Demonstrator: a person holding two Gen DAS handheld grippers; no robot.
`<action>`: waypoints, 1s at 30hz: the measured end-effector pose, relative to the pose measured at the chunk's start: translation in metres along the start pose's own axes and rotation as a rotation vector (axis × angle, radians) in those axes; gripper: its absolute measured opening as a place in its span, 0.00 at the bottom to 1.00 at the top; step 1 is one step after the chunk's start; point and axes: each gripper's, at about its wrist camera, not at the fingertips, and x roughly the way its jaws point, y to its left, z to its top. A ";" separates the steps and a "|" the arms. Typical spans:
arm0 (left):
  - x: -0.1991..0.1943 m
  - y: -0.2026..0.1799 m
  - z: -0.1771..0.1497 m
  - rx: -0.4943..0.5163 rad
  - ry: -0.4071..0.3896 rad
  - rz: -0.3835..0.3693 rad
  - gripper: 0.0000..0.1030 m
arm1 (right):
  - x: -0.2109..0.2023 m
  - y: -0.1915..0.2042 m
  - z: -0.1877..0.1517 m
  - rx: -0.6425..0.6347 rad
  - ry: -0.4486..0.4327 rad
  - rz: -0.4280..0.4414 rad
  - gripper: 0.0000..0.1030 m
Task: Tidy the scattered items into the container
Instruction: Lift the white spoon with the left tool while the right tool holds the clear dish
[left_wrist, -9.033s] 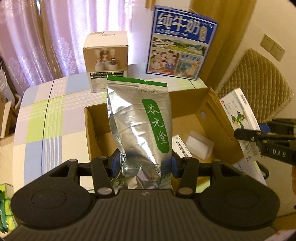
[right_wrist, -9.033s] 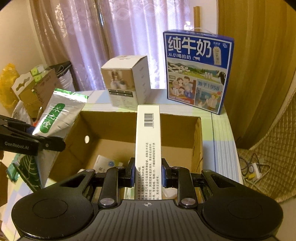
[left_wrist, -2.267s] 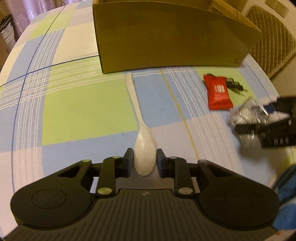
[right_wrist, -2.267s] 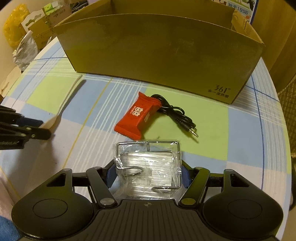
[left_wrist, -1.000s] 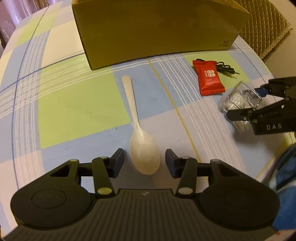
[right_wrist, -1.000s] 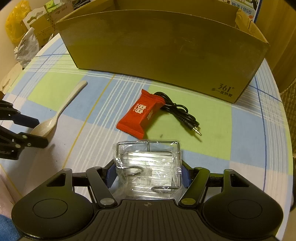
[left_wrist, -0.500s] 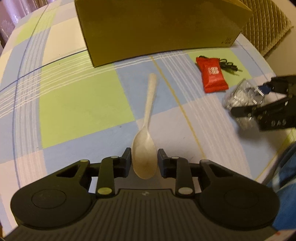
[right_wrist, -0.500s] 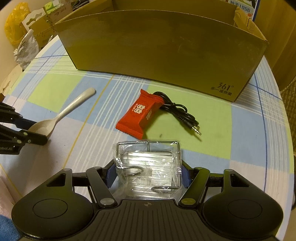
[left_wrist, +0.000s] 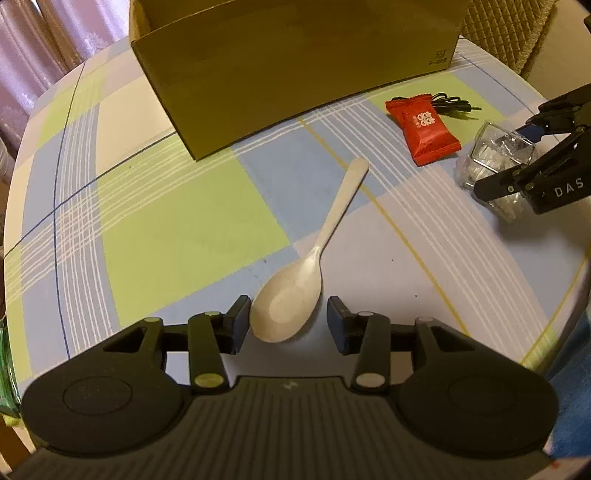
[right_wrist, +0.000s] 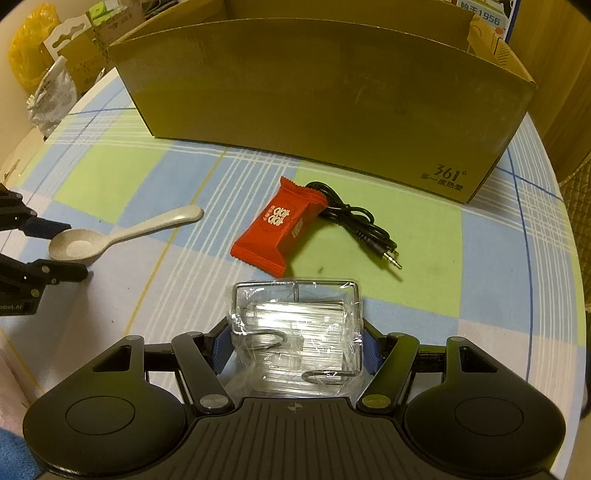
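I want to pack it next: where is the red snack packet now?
In the right wrist view the red snack packet lies on the table centre, between the spoon and the black cable.

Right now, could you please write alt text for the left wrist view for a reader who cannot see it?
The left gripper is open around the bowl of a pale spoon lying on a checked tablecloth. Behind it stands a cardboard box; to the right lie a red snack packet and a black cable, and the right gripper holds a clear plastic-wrapped item.
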 end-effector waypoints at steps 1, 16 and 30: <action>0.000 0.000 0.001 0.011 -0.002 0.001 0.39 | 0.000 0.000 0.000 0.001 0.000 0.000 0.62; 0.005 -0.004 0.009 0.244 0.022 -0.060 0.36 | 0.000 -0.002 -0.001 0.005 0.003 0.003 0.62; -0.010 0.003 0.001 0.121 -0.001 -0.134 0.27 | 0.000 -0.003 -0.001 0.005 0.001 0.000 0.62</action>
